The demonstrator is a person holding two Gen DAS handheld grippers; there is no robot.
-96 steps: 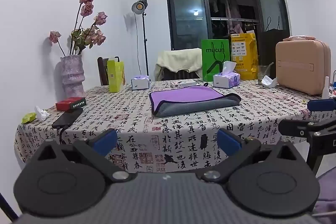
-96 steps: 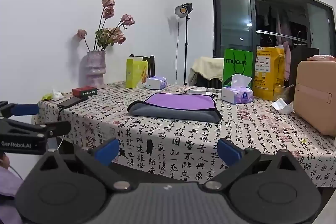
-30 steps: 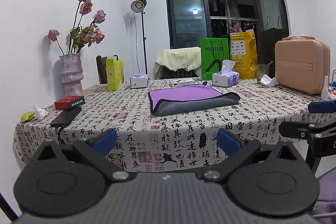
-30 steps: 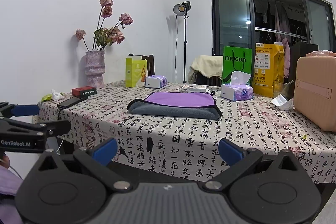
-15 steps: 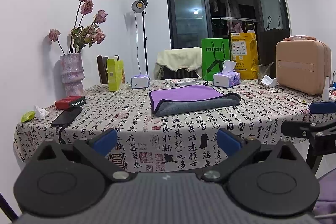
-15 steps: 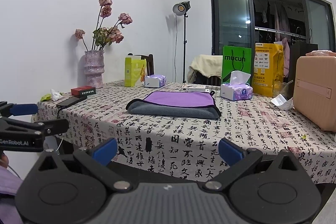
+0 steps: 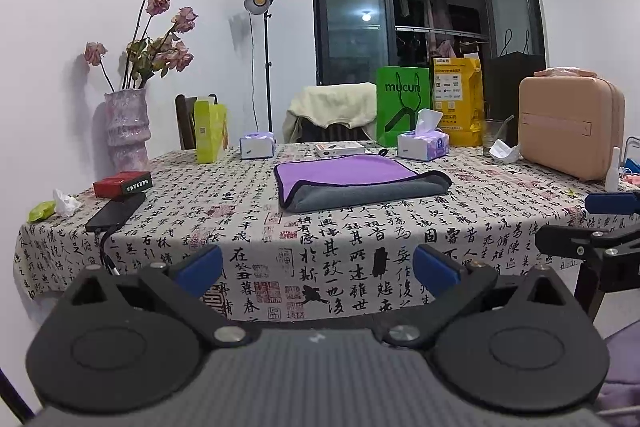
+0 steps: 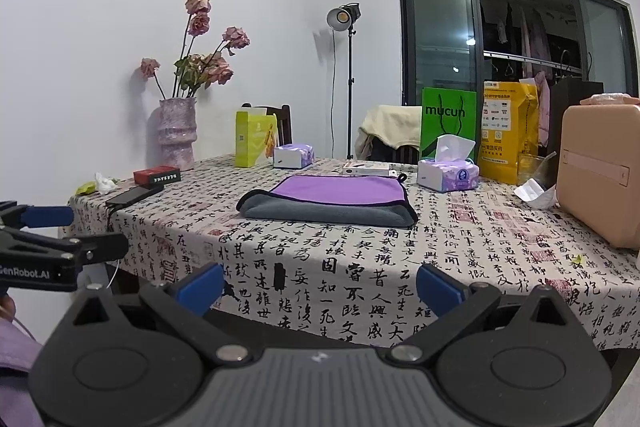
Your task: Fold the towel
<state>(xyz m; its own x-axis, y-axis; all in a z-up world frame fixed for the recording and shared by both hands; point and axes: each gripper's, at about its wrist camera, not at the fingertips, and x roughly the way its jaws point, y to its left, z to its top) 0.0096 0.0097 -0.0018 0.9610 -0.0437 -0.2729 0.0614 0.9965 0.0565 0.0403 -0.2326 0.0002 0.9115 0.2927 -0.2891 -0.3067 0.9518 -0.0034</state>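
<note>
A purple and grey towel [image 7: 352, 181] lies folded flat in the middle of the table, also in the right wrist view [image 8: 332, 199]. My left gripper [image 7: 318, 269] is open and empty, held off the table's near edge, well short of the towel. My right gripper [image 8: 318, 287] is open and empty, also off the near edge. Each gripper shows at the side of the other's view: the right gripper [image 7: 592, 223] and the left gripper [image 8: 64, 235].
The table has a calligraphy-print cloth [image 7: 320, 247]. On it stand a vase of roses [image 7: 128, 127], a red box [image 7: 122, 183], a black phone [image 7: 114, 213], tissue boxes [image 7: 422, 147], green and yellow bags [image 7: 400, 107], a pink case [image 7: 570, 131]. A lamp stand [image 7: 264, 59] is behind.
Both views shift only slightly; the grippers hover in about the same place, open throughout. The towel has not moved.
</note>
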